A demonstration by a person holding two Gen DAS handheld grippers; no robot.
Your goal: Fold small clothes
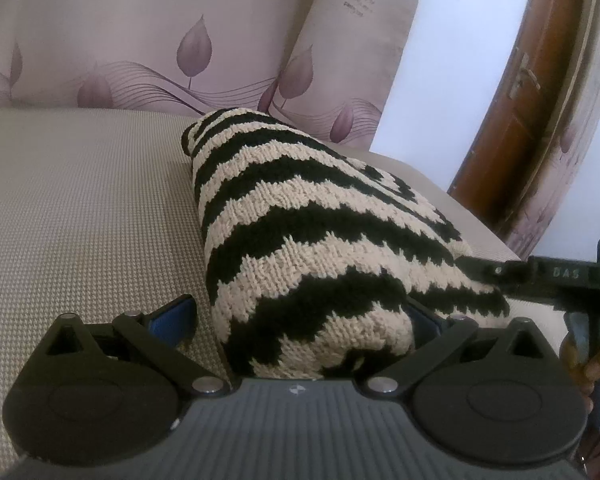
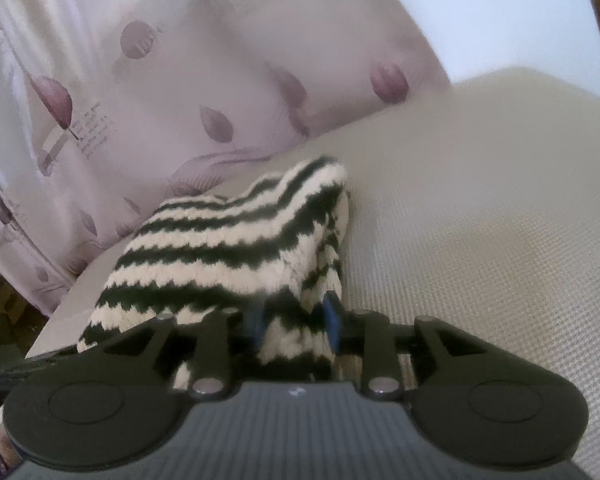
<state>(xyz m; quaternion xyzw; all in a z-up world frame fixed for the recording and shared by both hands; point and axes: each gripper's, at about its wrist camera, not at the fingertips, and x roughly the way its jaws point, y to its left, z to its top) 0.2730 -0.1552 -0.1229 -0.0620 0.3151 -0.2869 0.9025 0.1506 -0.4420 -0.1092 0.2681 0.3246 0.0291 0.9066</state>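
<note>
Left gripper [image 1: 300,320] jaws spread around chunky zigzag-knit garment [image 1: 300,216], right gripper [image 2: 296,324] jaws pinching its edge, woven cushion [image 1: 80,208] beneath

I saw one knitted garment [image 1: 300,216], cream with black zigzag stripes, bunched into a thick, rounded bundle on the pale woven seat cushion [image 1: 80,200]. From the left wrist view it ran as a long hump away from the camera, its far end reaching the foot of the leaf-printed back cushions. From the right wrist view the same knit [image 2: 236,240] sat doubled over, an upper layer draped across a lower one (the stripes ran crosswise on top), its right edge falling in a loose vertical fold. The picture there was blurred.
</note>
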